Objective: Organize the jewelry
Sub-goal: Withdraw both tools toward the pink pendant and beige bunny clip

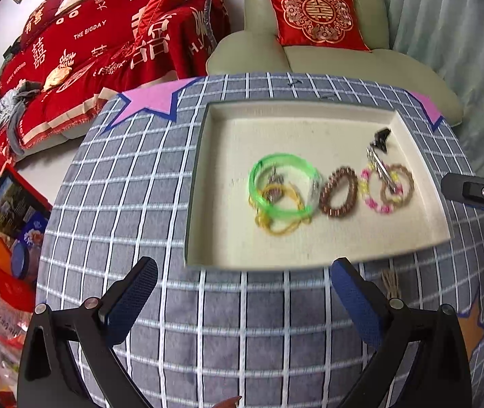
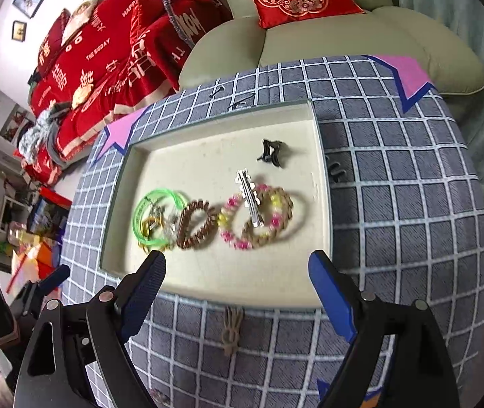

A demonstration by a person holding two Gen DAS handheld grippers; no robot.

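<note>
Bracelets (image 2: 255, 217) and silver hair clip (image 2: 250, 202) lying in cream tray (image 2: 207, 282). Left tool (image 1: 243, 284) wide, holding nothing. Right tool (image 2: 236, 272) likewise wide.

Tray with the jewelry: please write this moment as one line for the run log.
left tongs: open, empty | right tongs: open, empty | tray: bracelets, silver clip, black claw clip inside

Red sofa throw (image 1: 105, 34): "HAPPY WEDDING", "THE BIGDAY", 囍 characters. Red cushion (image 1: 315, 15), far armchair: gold 囍 emblem.
</note>
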